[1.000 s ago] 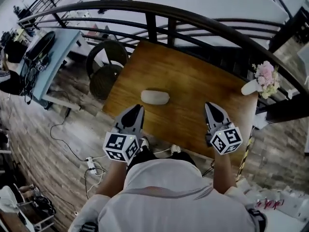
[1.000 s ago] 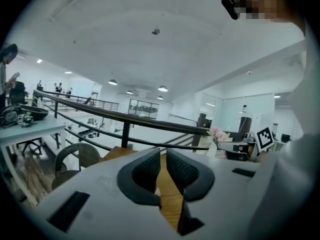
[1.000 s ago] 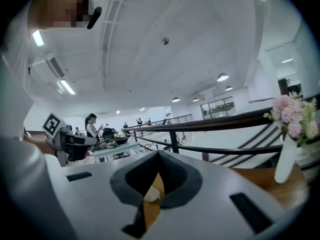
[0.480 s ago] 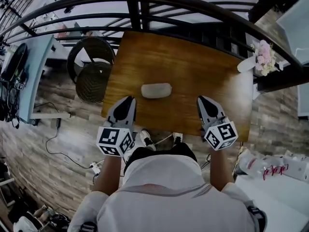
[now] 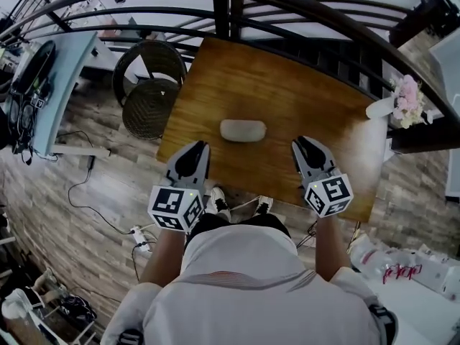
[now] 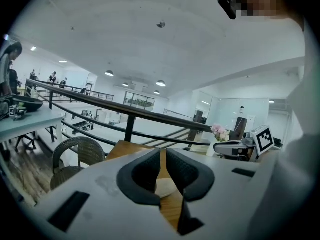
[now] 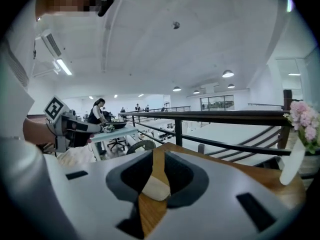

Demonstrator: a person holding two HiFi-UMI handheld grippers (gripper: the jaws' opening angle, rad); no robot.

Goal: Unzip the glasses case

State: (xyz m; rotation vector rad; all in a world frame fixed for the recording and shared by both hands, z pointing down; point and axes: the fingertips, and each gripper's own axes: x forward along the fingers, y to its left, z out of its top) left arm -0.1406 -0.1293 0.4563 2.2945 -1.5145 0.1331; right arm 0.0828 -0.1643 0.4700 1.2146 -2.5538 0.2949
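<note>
A pale oval glasses case (image 5: 243,130) lies zipped on the wooden table (image 5: 287,92), a little in from its near edge. My left gripper (image 5: 196,148) hovers over the near edge, left of the case and short of it, jaws shut on nothing. My right gripper (image 5: 301,144) hovers to the case's right, its jaws opening with nothing between them. In the left gripper view the case (image 6: 165,186) shows through the slit ahead of the left gripper (image 6: 162,154). In the right gripper view the case (image 7: 156,188) lies ahead of the right gripper (image 7: 158,156).
A dark railing (image 5: 230,13) runs along the table's far side. Two wicker chairs (image 5: 147,99) stand off the table's left end. A white vase of pink flowers (image 5: 401,100) sits at the far right corner. A desk (image 5: 61,77) is further left.
Both grippers have drifted forward and slightly down over the table's near edge. The right one has come nearer the case. The case has not moved.
</note>
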